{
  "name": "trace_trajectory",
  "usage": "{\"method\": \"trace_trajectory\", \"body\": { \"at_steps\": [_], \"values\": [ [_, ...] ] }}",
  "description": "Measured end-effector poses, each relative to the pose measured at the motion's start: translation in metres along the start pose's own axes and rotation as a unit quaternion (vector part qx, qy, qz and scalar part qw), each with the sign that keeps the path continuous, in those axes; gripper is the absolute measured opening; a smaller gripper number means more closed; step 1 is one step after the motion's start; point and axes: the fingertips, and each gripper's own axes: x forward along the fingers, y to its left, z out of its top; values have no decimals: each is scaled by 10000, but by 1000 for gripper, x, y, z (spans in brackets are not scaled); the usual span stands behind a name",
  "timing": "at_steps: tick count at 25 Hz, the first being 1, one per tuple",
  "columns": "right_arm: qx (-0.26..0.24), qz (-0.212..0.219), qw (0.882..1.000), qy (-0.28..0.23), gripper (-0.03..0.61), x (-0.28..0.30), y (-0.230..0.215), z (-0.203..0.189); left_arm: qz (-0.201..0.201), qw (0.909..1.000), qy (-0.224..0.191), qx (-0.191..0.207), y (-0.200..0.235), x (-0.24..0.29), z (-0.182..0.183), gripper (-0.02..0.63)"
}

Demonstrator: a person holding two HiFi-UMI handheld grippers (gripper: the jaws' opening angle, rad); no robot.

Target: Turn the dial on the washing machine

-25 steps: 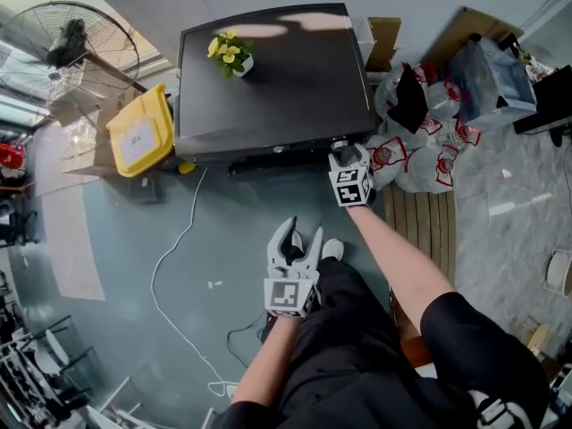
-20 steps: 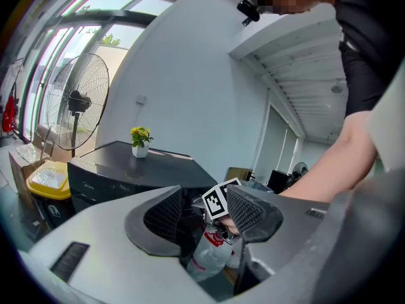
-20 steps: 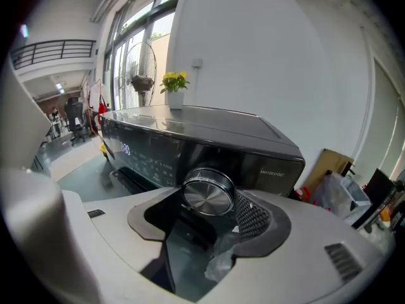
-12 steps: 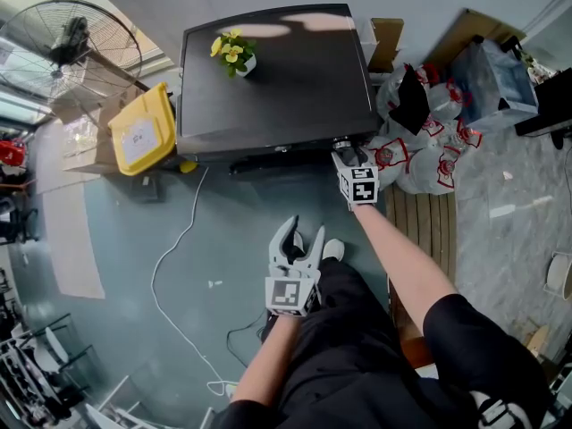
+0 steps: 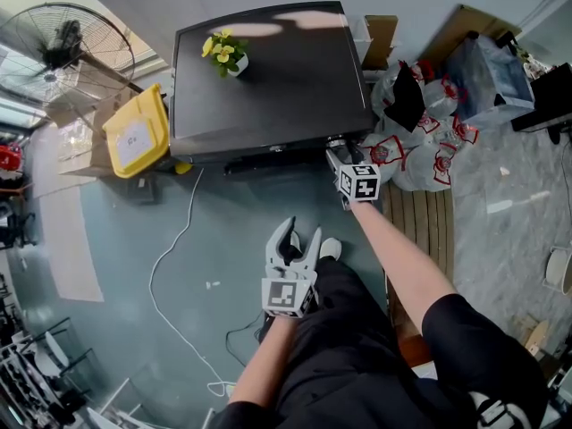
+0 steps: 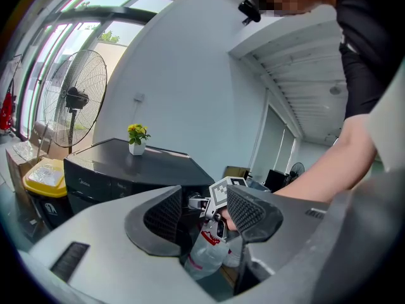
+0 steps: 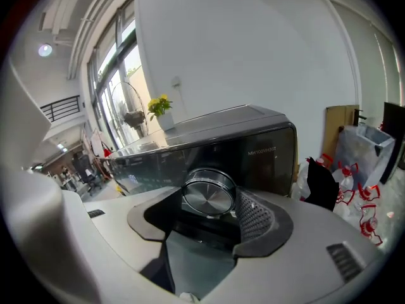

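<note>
Right tongs (image 5: 336,147) clenched on the dial (image 7: 209,196), which sits at the right end of the washing machine (image 5: 268,88) front panel. Left tongs (image 5: 294,241) released and empty, low by our leg (image 5: 344,329), well apart from the machine. Flower pot (image 5: 234,61) on its top.

Overhead, plus two views toward washer (image 5: 268,70)
</note>
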Motion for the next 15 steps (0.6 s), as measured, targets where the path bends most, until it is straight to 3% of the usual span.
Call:
{"method": "trace_trajectory", "body": {
  "at_steps": [3,15],
  "values": [
    [-46,-18,10000,77,249,-1,1,1,-38,10000,-48,1,-2,0,1,199],
    [-1157,-316,9925,230,252,-2,11,-1,46,10000,-62,7,2,0,6,199]
  ]
}}
